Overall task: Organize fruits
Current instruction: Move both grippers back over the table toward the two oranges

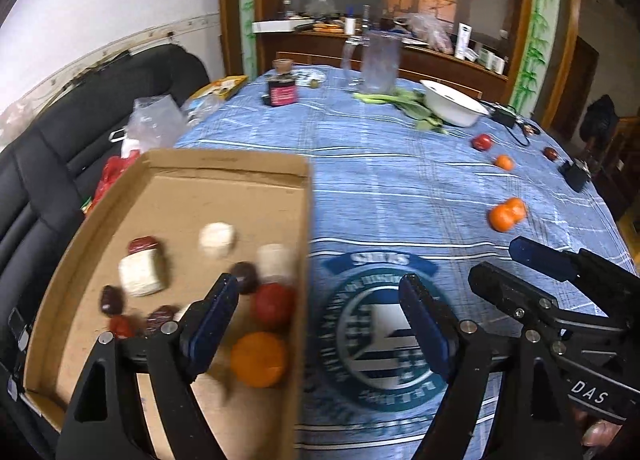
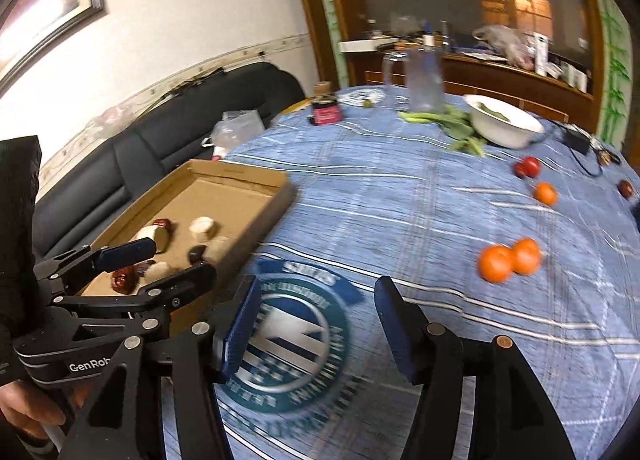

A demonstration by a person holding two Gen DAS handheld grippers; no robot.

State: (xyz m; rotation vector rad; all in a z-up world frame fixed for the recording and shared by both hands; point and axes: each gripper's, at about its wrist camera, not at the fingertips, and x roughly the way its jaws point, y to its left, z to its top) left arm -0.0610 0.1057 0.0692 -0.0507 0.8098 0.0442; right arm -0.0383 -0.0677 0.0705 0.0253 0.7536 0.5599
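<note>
Here the bench [image 1: 400,164], under a blue striped cloth with a round printed emblem [image 2: 288,340] near the cameras, fills both views. The cardboard tray [image 1: 224,168] lies on its left side, long axis running from near to far. Only the left wrist view looks down into the tray's near end, showing an orange [image 1: 259,358] and a red fruit [image 1: 273,305] against its right wall, with dark dates and pale pieces further left. The right wrist view shows the white bowl's [image 2: 506,124] inside, holding a green leaf. Two touching oranges [image 2: 509,259] sit right of the emblem, side by side; a smaller orange [image 2: 545,193] and red fruit [image 2: 528,166] lie farther off. The left gripper [image 1: 316,316] spreads released over the tray's right wall; the right gripper [image 2: 316,324] gapes empty above the emblem.
</note>
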